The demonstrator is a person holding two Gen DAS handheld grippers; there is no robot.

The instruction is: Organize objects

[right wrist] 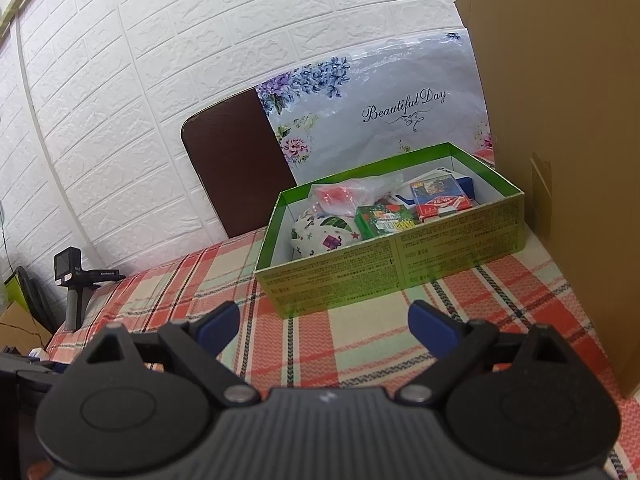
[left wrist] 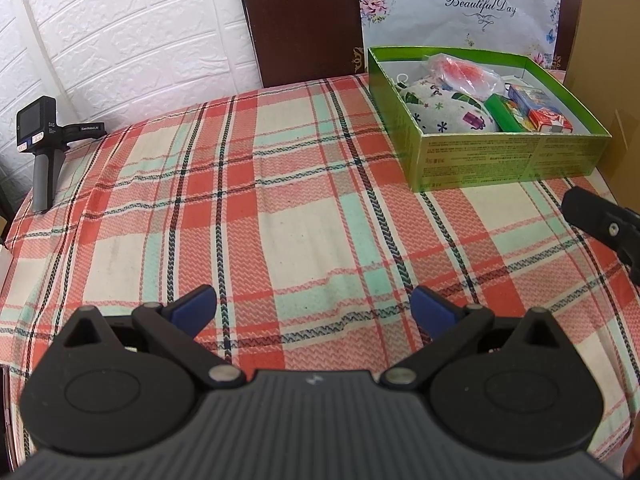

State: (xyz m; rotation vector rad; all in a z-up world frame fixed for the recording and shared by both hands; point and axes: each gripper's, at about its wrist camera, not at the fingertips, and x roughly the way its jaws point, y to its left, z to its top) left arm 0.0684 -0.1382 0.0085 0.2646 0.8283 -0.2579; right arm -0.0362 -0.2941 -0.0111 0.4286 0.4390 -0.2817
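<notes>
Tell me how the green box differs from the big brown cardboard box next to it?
The green box is low, glossy and printed with small text; the cardboard box is plain brown and rises far above it. The green box lies open at the top, showing a patterned pouch and small packets; nothing shows inside the cardboard box from either view. Both stand on the plaid cloth, close together.

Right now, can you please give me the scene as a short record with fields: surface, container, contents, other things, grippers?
surface: red, cream and mint plaid cloth
container: open green cardboard box at the far right of the cloth
contents: white printed fabric pouch, clear plastic bag with red inside, small green carton, red and blue carton
other things: black handheld device standing far left; tall brown cardboard panel right of the box
grippers: left gripper open, empty; right gripper open, empty
</notes>
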